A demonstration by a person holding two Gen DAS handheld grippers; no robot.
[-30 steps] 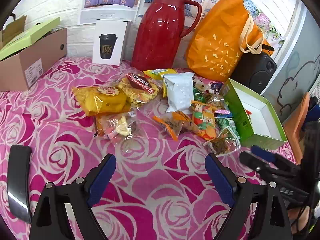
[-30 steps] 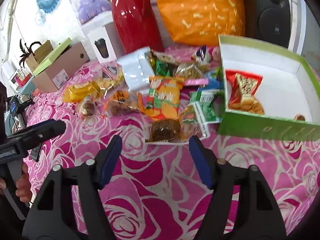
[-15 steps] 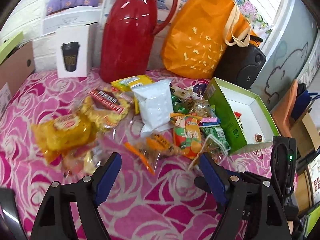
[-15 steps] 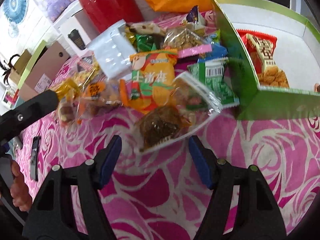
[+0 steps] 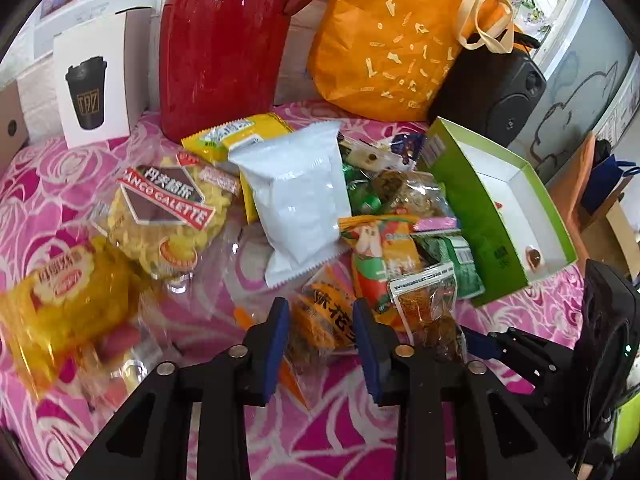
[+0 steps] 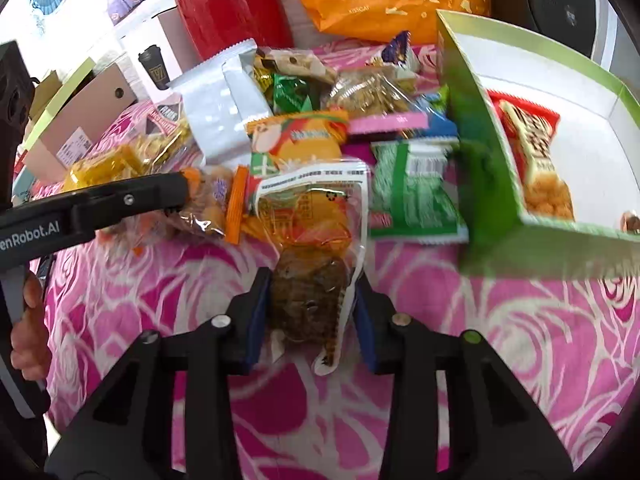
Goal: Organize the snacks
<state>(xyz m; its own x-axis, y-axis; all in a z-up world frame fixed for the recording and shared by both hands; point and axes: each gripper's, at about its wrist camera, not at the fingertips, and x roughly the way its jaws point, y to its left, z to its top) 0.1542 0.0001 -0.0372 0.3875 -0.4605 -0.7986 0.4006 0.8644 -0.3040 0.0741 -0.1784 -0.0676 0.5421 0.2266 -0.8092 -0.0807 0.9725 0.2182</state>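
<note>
A heap of snack packets lies on the pink rose tablecloth (image 5: 224, 288) beside a green box (image 5: 472, 208) (image 6: 484, 168), which holds a red packet (image 6: 528, 140). My left gripper (image 5: 318, 334) is shut on a clear packet with an orange label (image 5: 324, 320). My right gripper (image 6: 308, 316) is shut on a clear packet of dark brown snack (image 6: 308, 292). That same brown packet (image 5: 430, 312) shows to the right of my left fingers. In the right wrist view, the left gripper's finger (image 6: 132, 200) reaches in from the left edge.
Behind the heap stand a red thermos (image 5: 224, 44), an orange bag (image 5: 396, 36), a black speaker (image 5: 492, 92) and a white cup box (image 5: 94, 84). A white packet (image 5: 298, 200), a yellow galette packet (image 5: 168, 212) and a yellow packet (image 5: 64, 304) lie left of the green box.
Both grippers moved forward into the heap and went from open to shut, the left on the orange-label packet, the right on the brown snack packet.
</note>
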